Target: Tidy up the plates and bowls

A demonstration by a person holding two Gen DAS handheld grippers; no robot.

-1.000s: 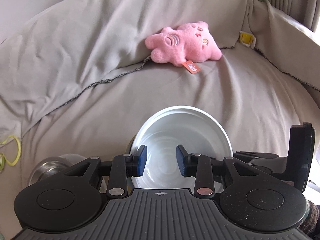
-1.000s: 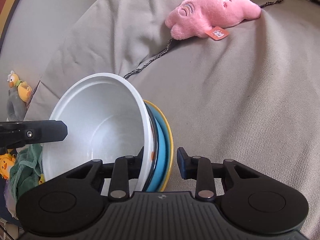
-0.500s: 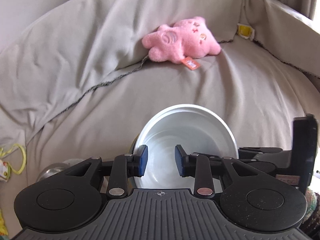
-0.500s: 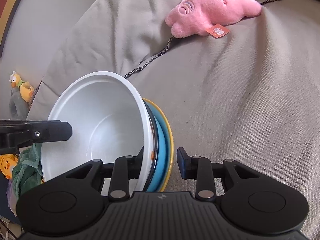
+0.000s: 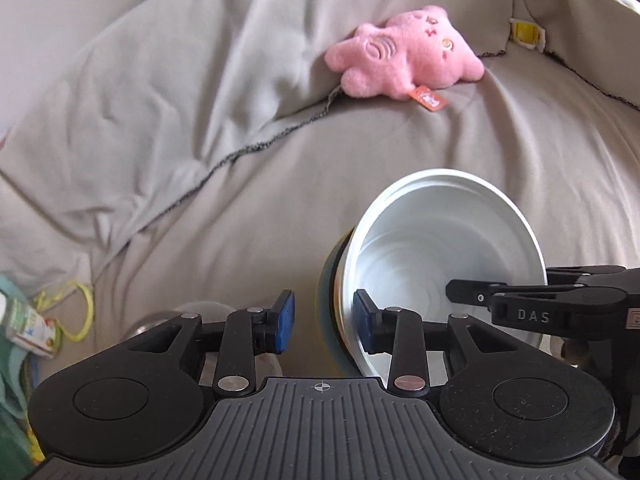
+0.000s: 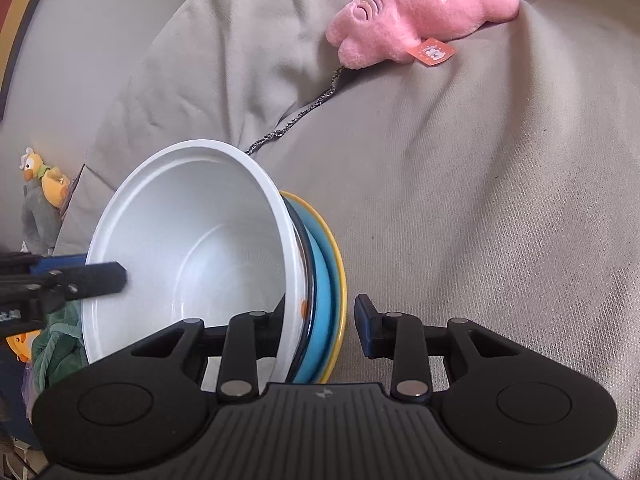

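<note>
1. The white bowl (image 5: 444, 248), seen from the left wrist, stands tilted on its edge over the grey sofa cover (image 5: 200, 140). The left hand-held gripper (image 5: 323, 322) has just been opening, half wide; its right pad sits inside the bowl, its left pad outside, apart from the rim.
2. From the right wrist, the right hand-held gripper (image 6: 320, 320) clamps the bowl (image 6: 192, 240), nested with a blue plate (image 6: 322, 276) and a yellow plate (image 6: 340, 276). A pink plush toy (image 6: 420, 12) lies well beyond.

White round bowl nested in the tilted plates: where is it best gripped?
Probably pinch the white round bowl by its thin upper rim, one finger inside, one outside, coming from its open mouth: tilted, its wall stands clear of the blue plate and yellow plate there.
</note>
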